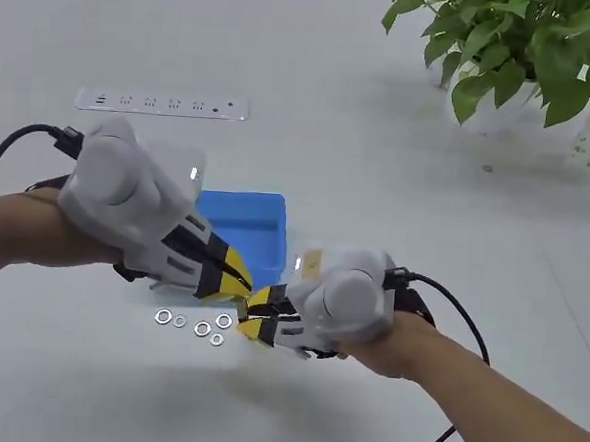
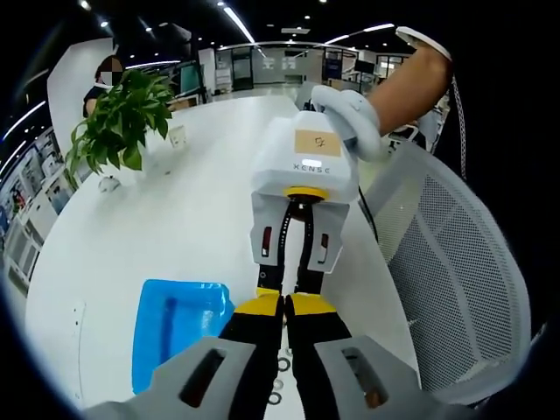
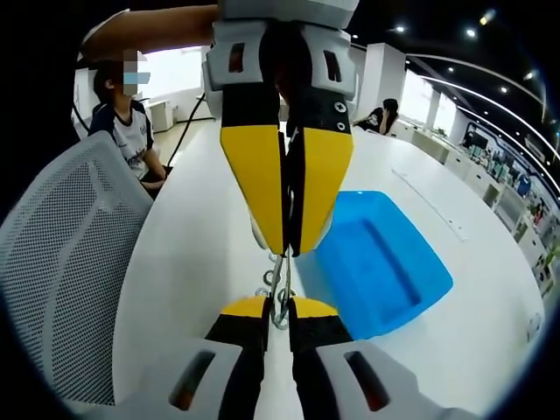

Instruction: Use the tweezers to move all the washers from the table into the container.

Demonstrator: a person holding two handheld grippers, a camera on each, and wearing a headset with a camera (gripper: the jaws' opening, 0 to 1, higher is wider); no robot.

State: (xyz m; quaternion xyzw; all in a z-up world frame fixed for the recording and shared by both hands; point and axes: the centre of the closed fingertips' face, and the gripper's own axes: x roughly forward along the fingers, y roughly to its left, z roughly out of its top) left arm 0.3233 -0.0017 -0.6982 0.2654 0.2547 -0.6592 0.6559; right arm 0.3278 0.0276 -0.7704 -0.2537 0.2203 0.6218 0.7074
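So basically nothing's in the box yet as far as I can tell. The blue container (image 1: 263, 215) sits in the middle of the white table (image 1: 395, 217), and every part of its inside I can see is bare, though the near left corner is hidden behind a gripper in the head view. The washers (image 1: 201, 329), I count five, are all on the table in a loose little cluster just near of the container and a bit to the left. They're close to it but clearly outside. The tweezers (image 3: 280, 284) are off the table, a thin metal strip running between the two sets of yellow tips right above the washers. The left gripper (image 1: 239, 278) comes in from the left and the right gripper (image 1: 252, 316) from the right, tips nearly meeting. Both have their jaws pinched together on the tweezers, one at each end, and I honestly can't tell which one is really carrying them. My read: it's still the setup stage, getting a proper grip on the tool, with all five washers left to pick up and drop in.
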